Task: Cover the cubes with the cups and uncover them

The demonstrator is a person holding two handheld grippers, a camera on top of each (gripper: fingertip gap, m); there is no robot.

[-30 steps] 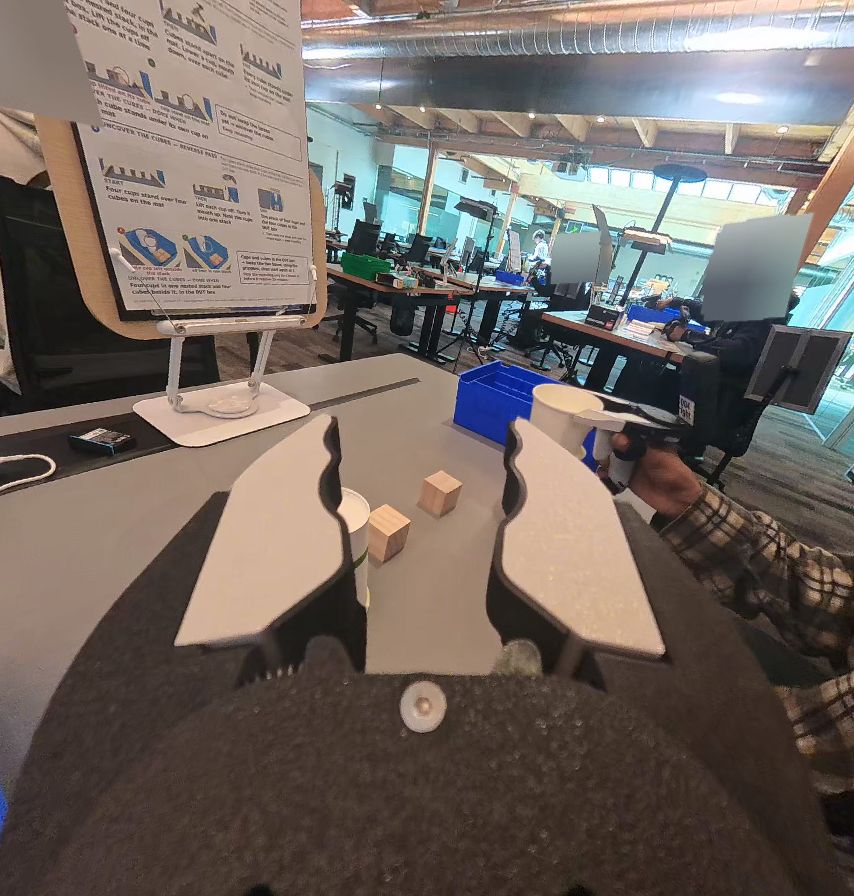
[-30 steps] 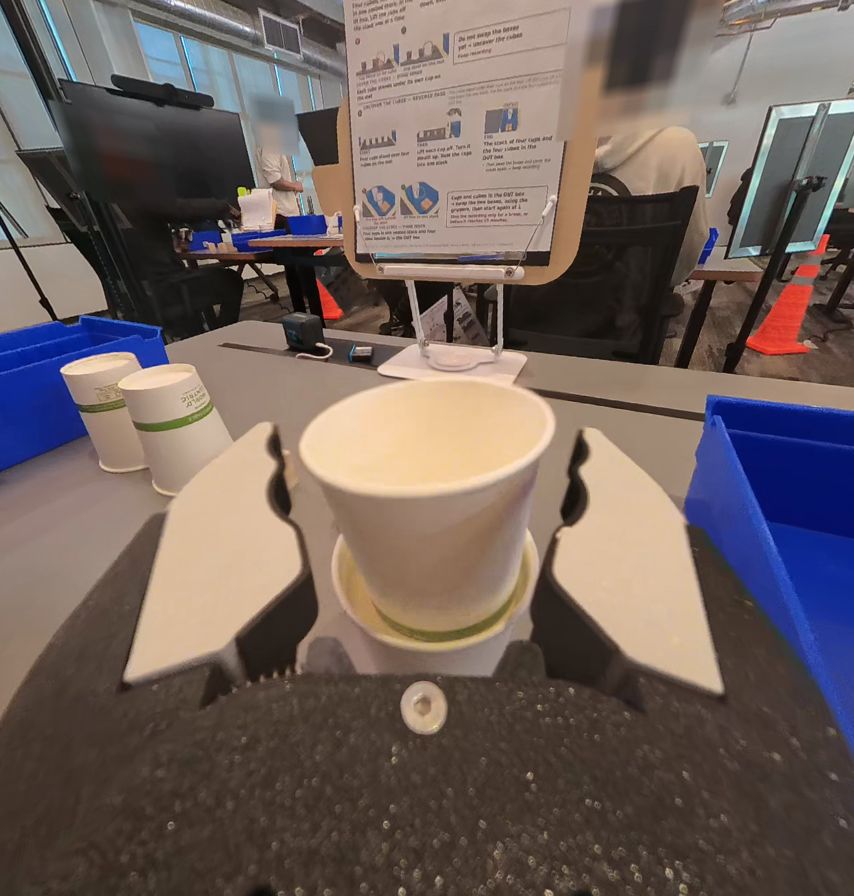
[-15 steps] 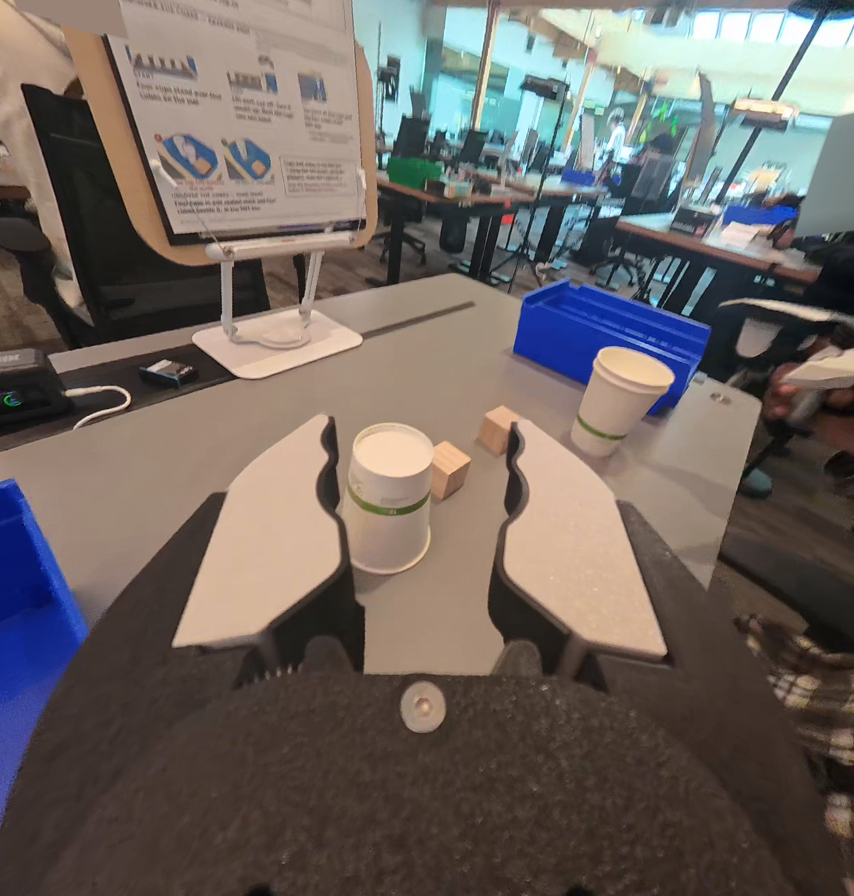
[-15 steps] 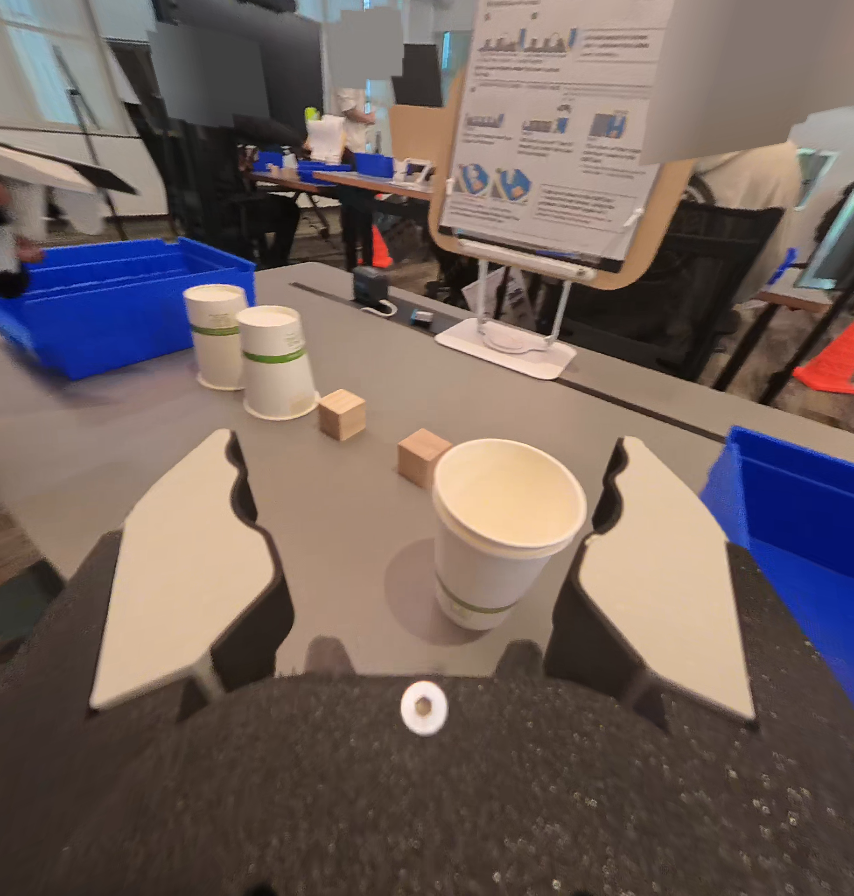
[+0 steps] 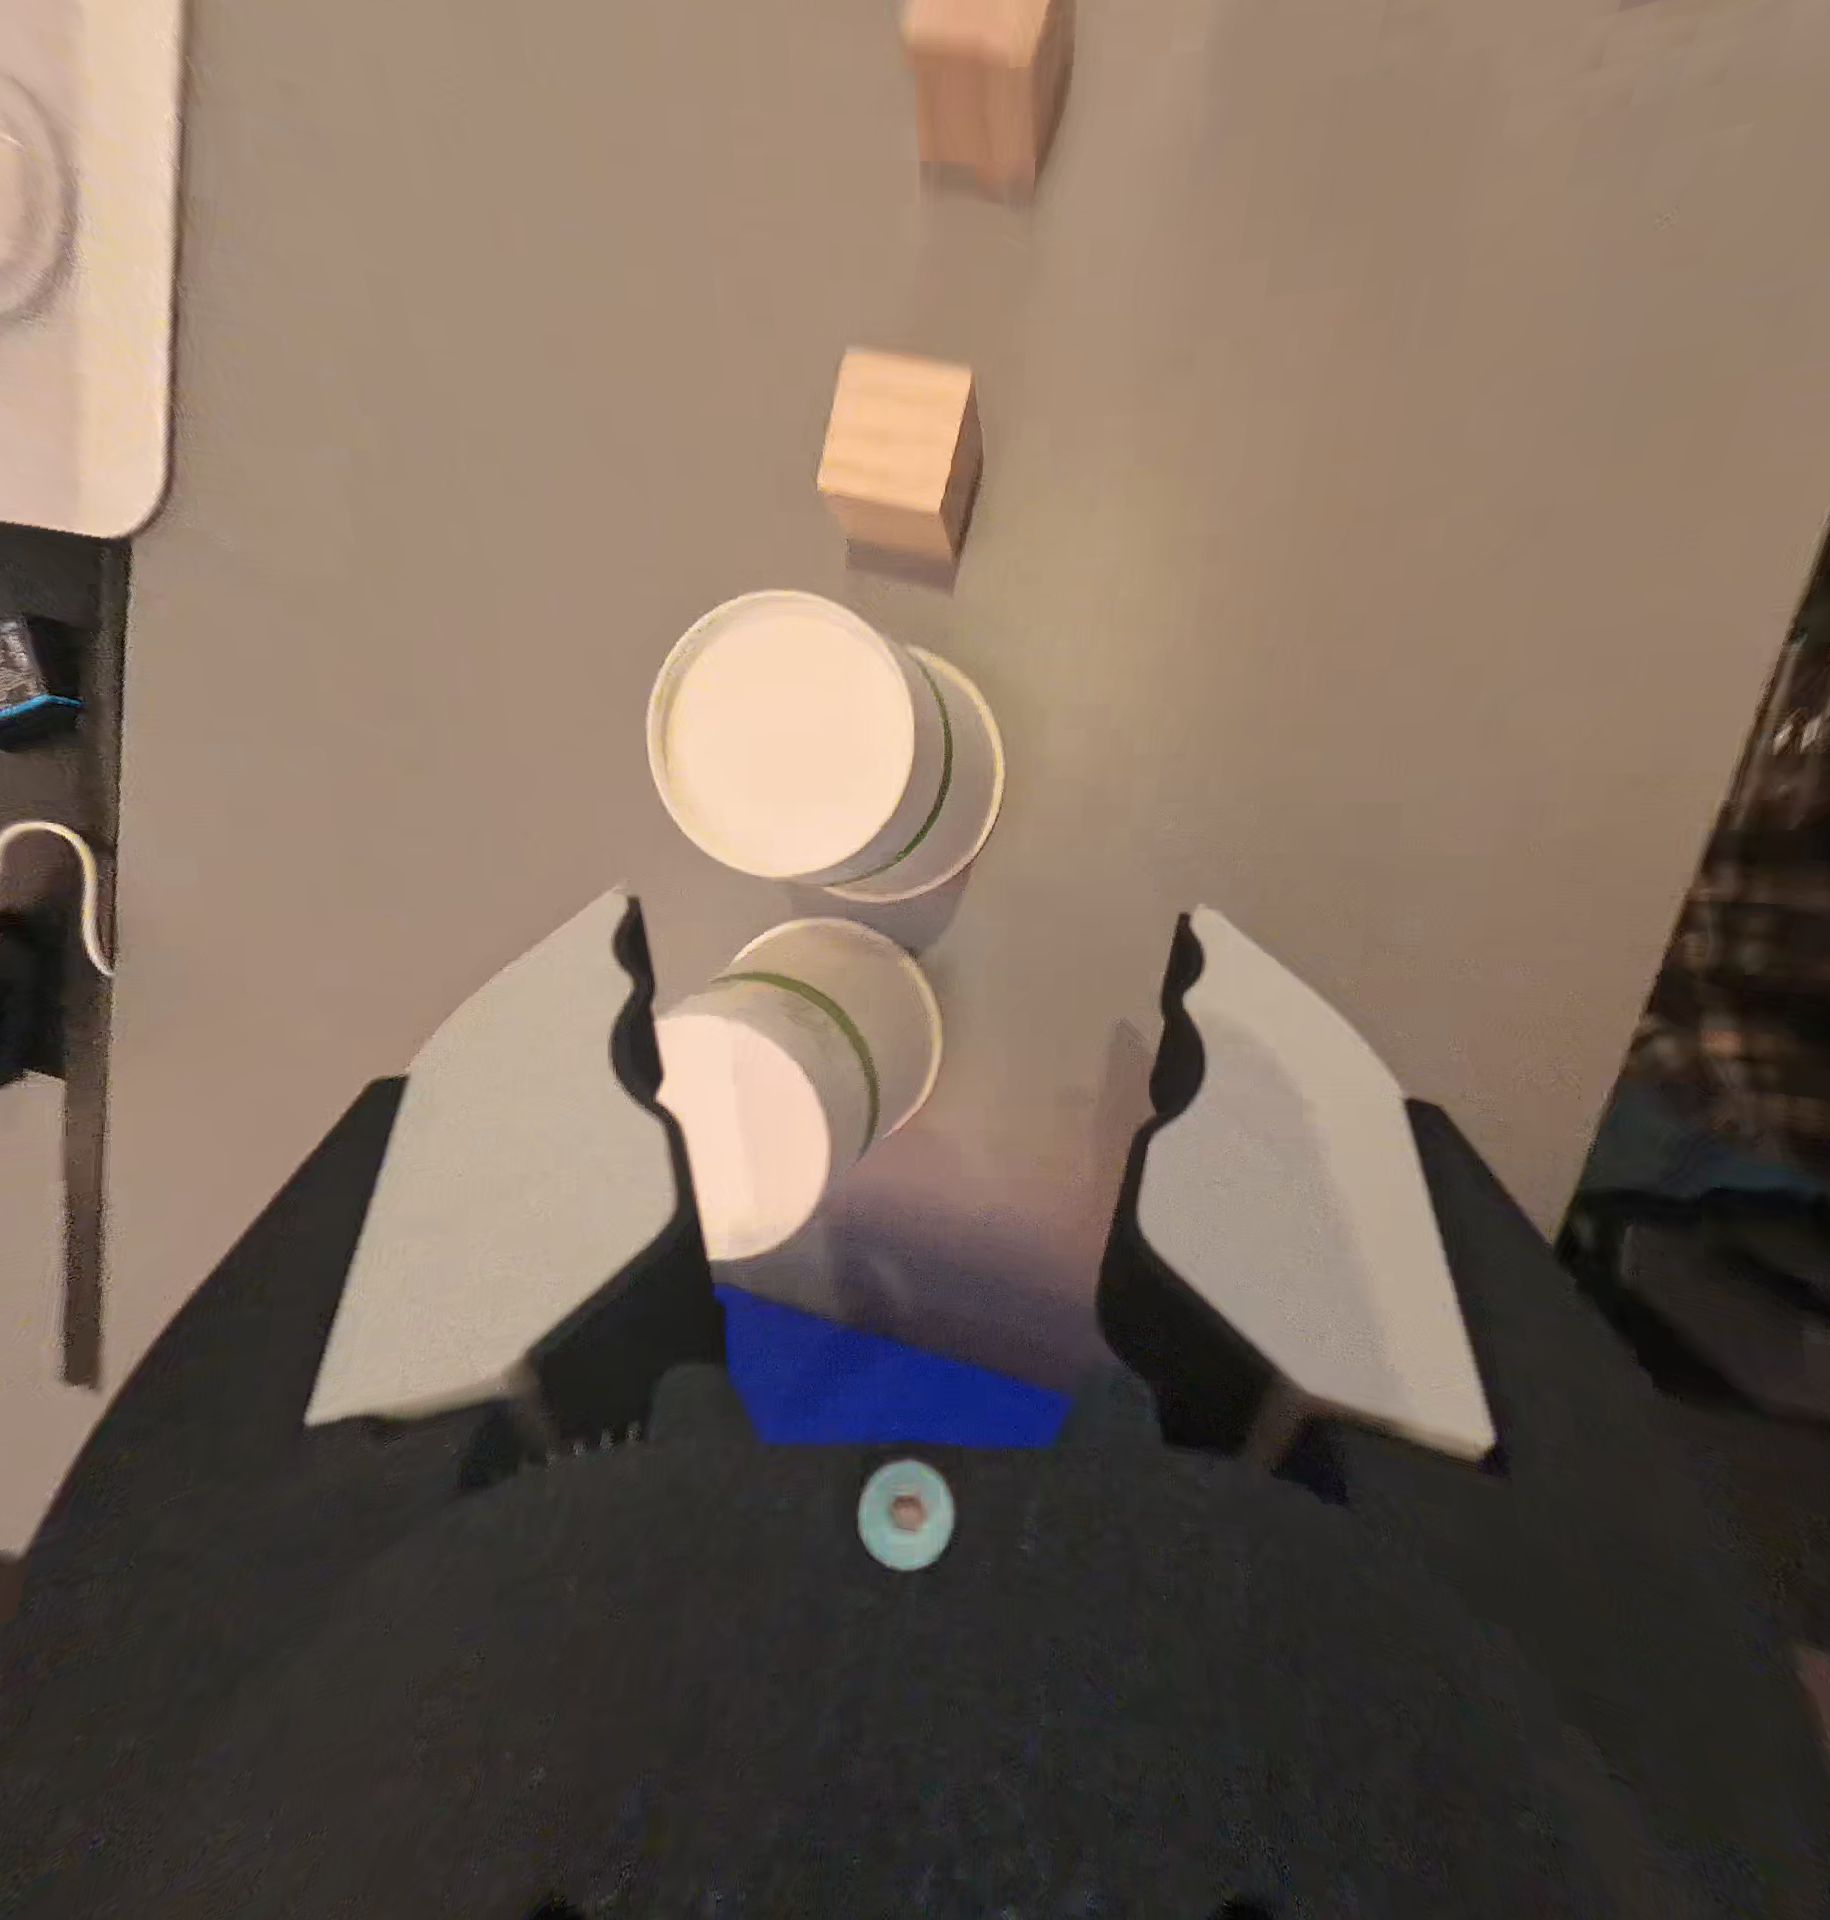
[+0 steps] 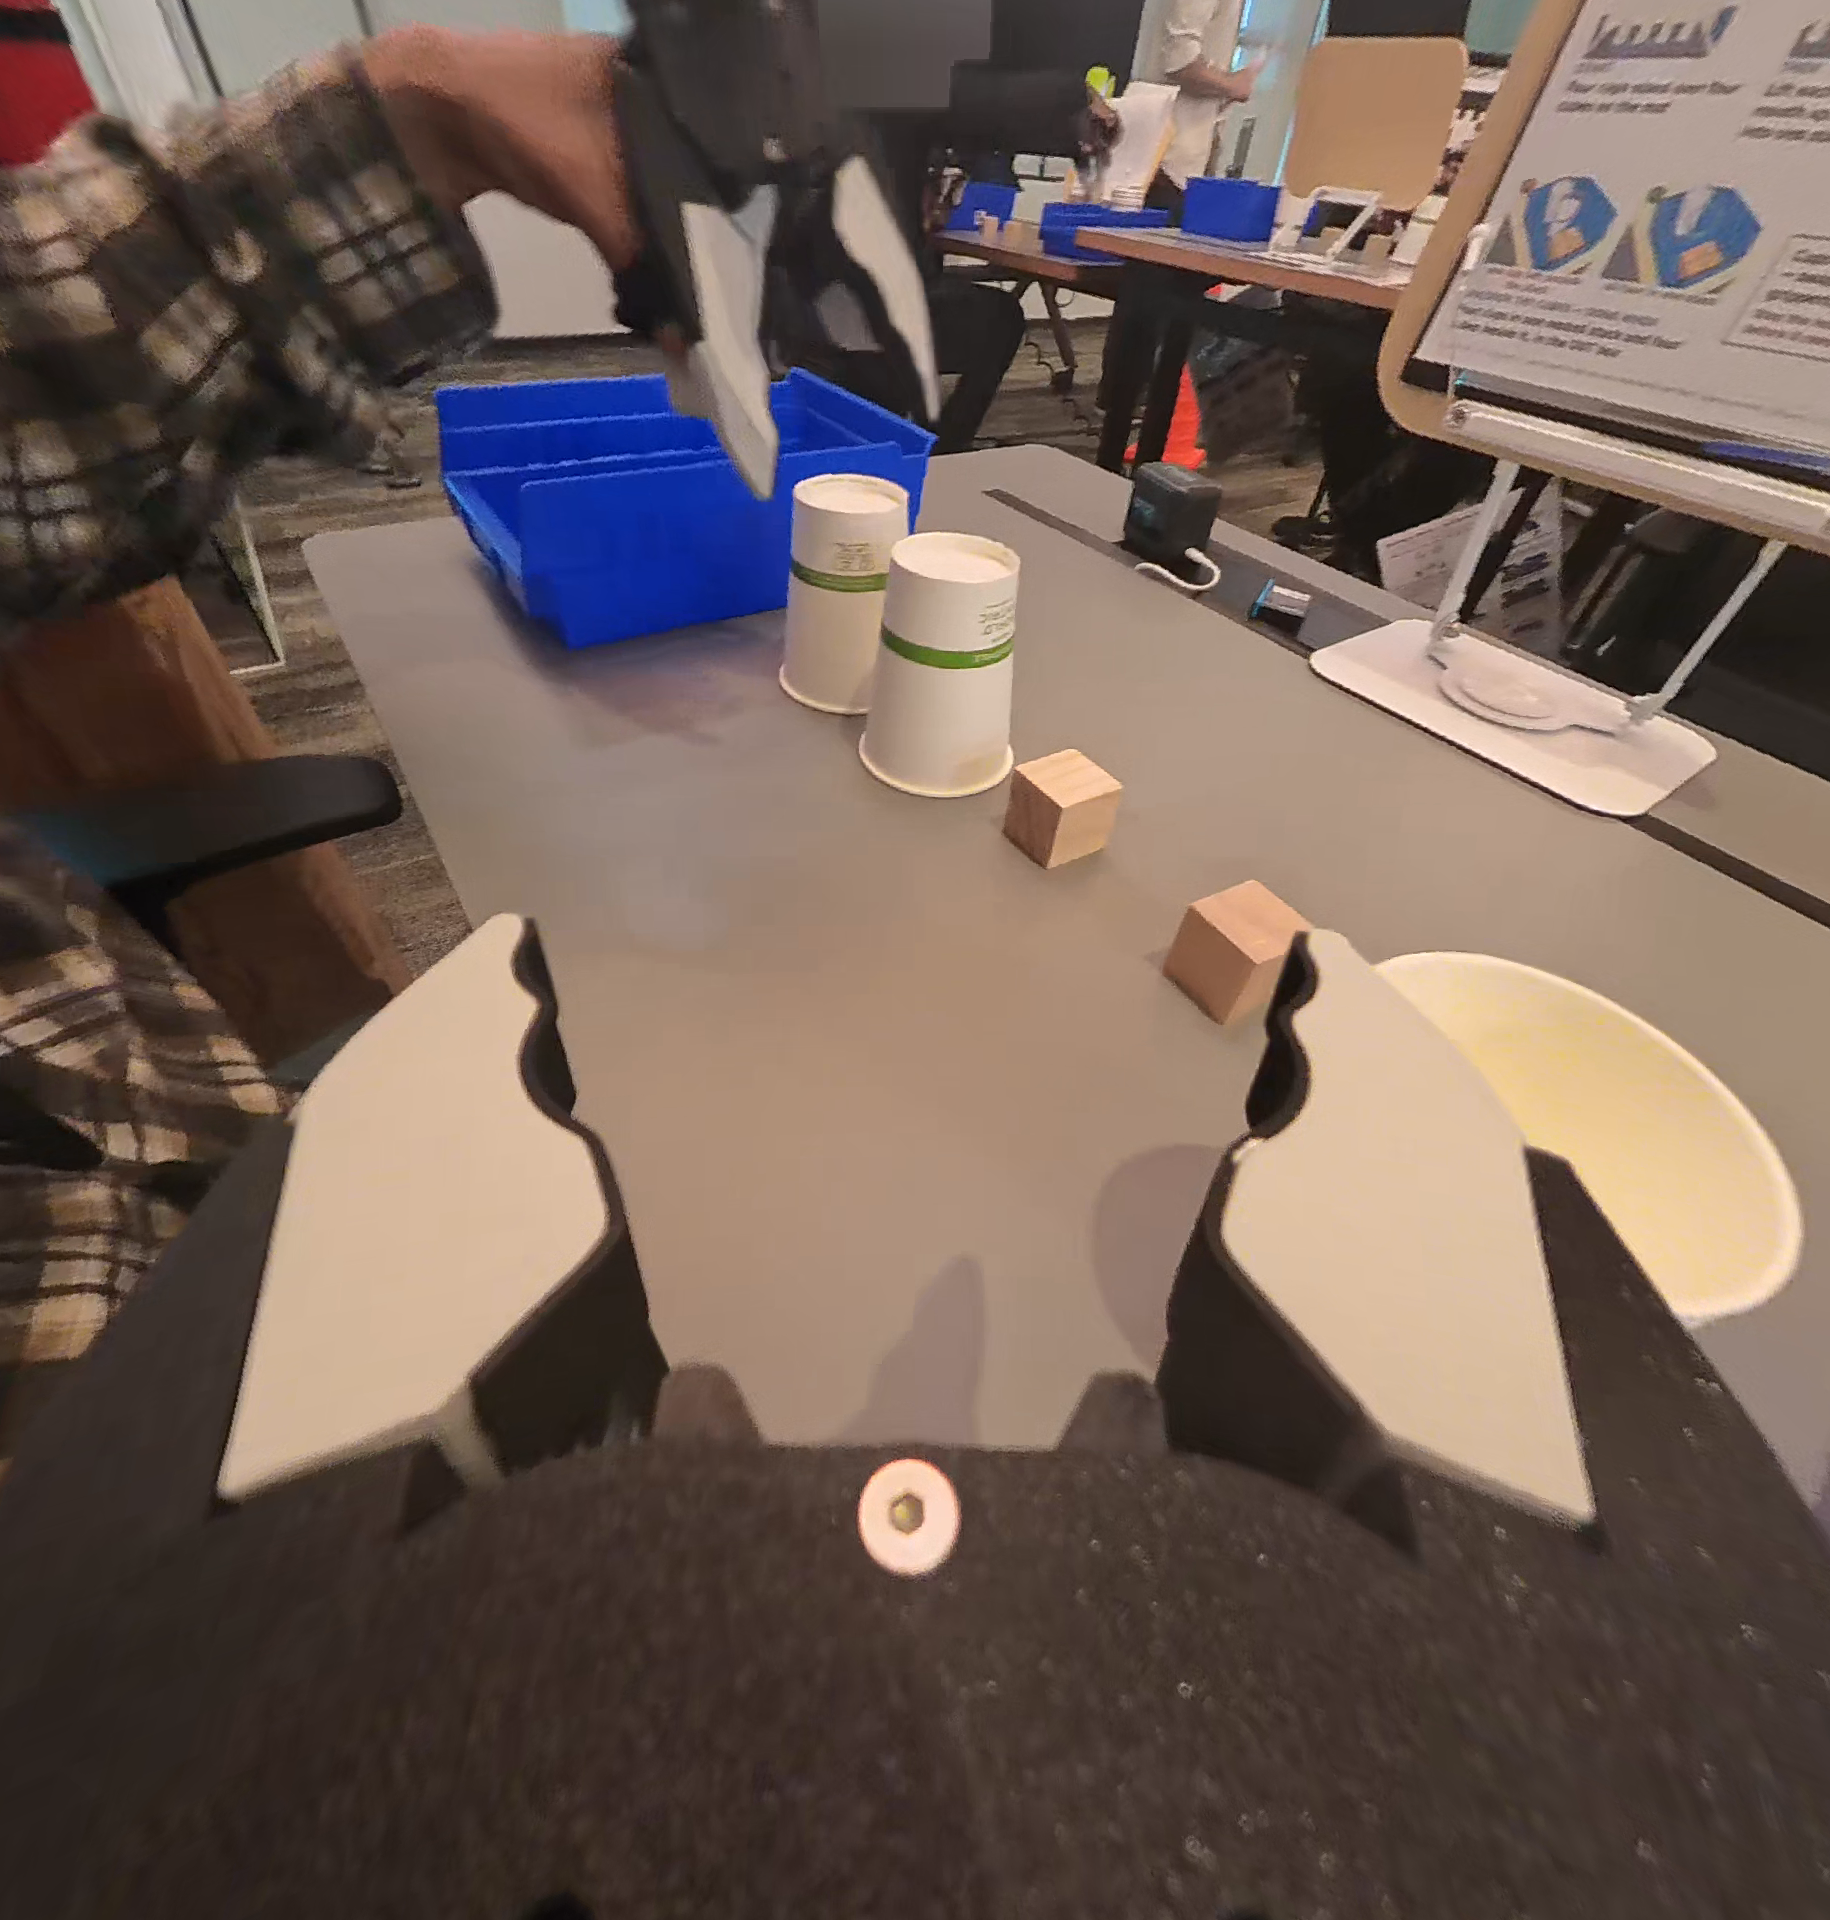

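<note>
In the left wrist view I look straight down on two upside-down white paper cups, one farther [image 5: 781, 732] and one nearer [image 5: 786, 1060], partly behind my left finger. Two bare wooden cubes [image 5: 900, 457] [image 5: 984, 83] lie beyond them in a row. My left gripper [image 5: 906, 935] is open and empty, above the cups. In the right wrist view my right gripper [image 6: 911, 956] is open and empty, low over the table. An upright cup [image 6: 1597, 1132] stands just outside its right finger. The cubes [image 6: 1062, 805] [image 6: 1233, 961], the upside-down cups [image 6: 947, 665] [image 6: 849, 592] and the left gripper [image 6: 843, 442] show ahead.
A blue bin [image 6: 630, 520] stands at the far left of the grey table [image 6: 786, 1039], behind the cups; its edge also shows in the left wrist view [image 5: 890, 1371]. A board on a white stand [image 6: 1513, 707] is at the back right. A small black device and cable [image 5: 17, 686] lie by a dark strip.
My left gripper has risen and tipped down to look over the two upside-down cups. My right gripper has swung left, so the upright cup, once between its fingers, now stands outside its right finger.
</note>
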